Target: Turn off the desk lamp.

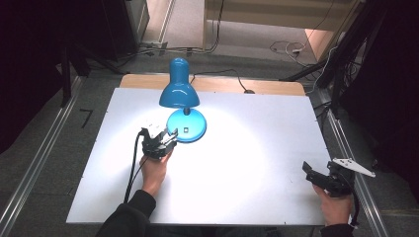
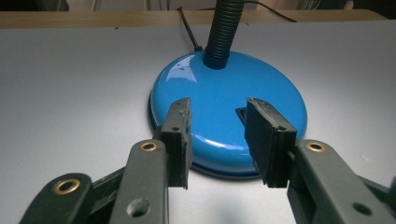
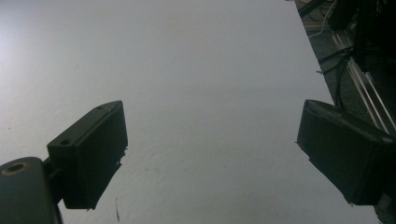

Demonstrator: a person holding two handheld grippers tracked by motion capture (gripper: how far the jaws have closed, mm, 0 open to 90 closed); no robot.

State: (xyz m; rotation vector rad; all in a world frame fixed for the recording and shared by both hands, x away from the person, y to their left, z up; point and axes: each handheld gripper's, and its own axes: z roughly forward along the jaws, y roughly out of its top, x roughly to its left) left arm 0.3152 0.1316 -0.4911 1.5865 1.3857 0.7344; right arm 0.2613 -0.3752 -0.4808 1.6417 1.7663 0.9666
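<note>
A blue desk lamp stands lit at the back of the white tabletop, with its shade [image 1: 179,91] over its round base [image 1: 190,126]. In the left gripper view, the base [image 2: 224,93] carries a black ribbed neck [image 2: 223,28] and a small dark switch [image 2: 241,113]. My left gripper [image 2: 217,109] hovers over the near rim of the base, jaws apart, pads pressing on nothing; the switch lies just inside the right jaw. In the high view the left gripper [image 1: 165,136] sits at the base's left edge. My right gripper [image 1: 307,170] rests open at the table's right front, nothing between its jaws [image 3: 210,135].
The lamp's black cord [image 1: 232,74] runs off the back of the table over a wooden strip [image 1: 276,88]. The white tabletop [image 1: 247,158] is brightly lit around the lamp. Metal rails [image 1: 346,148] and cables lie on the floor to the right.
</note>
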